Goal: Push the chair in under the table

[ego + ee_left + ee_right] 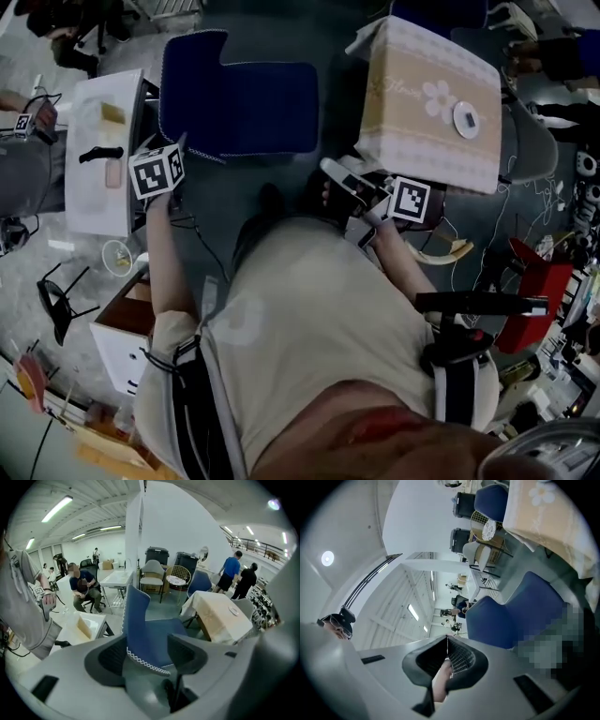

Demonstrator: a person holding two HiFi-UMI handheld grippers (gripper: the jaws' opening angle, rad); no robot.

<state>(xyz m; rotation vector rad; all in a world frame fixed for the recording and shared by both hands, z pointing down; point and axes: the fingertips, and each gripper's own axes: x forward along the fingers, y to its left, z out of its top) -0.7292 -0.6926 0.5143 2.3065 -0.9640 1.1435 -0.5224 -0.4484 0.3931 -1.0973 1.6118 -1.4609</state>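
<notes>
Blue padded chair (239, 98) upper centre, left of and apart from cloth-covered tabletop (427, 89) | left gripper (150, 657) jaws wide, backrest edge between, unpressed | right gripper (446, 660) jaws closed, empty | likely stiff frame, moderately heavy, grippy fabric; hold backrest's top edge

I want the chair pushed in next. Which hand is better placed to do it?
Probably left. The left gripper has its fingers apart at the backrest of the blue chair; the right gripper is shut, over by the table.
</notes>
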